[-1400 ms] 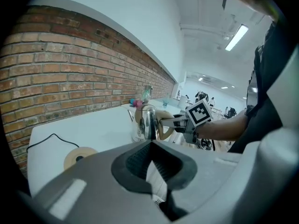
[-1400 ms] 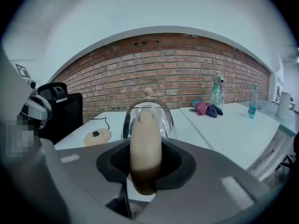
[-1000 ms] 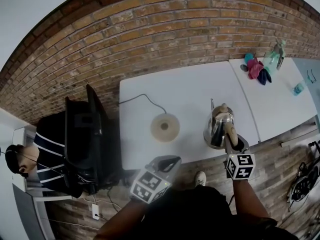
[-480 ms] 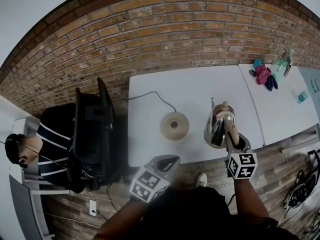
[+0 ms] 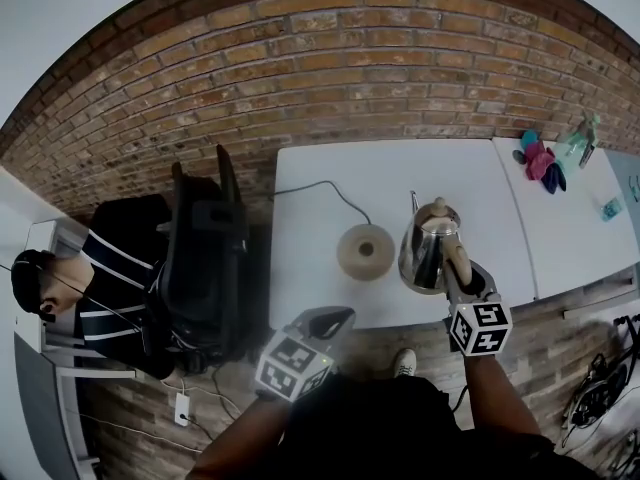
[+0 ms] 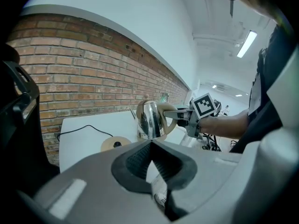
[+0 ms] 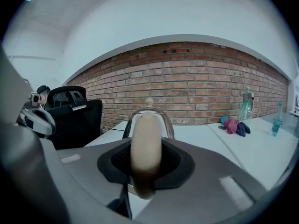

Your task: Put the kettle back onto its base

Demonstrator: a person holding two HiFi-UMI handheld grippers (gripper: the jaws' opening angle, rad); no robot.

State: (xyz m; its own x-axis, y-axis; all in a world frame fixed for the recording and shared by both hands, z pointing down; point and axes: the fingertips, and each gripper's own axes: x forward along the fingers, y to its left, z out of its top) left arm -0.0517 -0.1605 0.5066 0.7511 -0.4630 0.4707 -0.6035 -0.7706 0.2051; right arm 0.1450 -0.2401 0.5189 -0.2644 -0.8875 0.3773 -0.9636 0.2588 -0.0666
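Just right of its round tan base [image 5: 365, 251] on the white table [image 5: 310, 268], the kettle [image 5: 425, 253] is held by the right gripper [image 5: 456, 271], whose jaws are clamped on the beige handle [image 7: 146, 148]. The kettle stands upright beside the base, not on it. Its body is polished steel, mirror-bright, with a small knob on the lid and a thin spout on the side toward the brick wall [image 5: 350, 68]. A black cord [image 5: 325, 190] runs from the base to the table's far edge. The left gripper [image 5: 328, 320] is off the table's near edge, jaws together, holding nothing.
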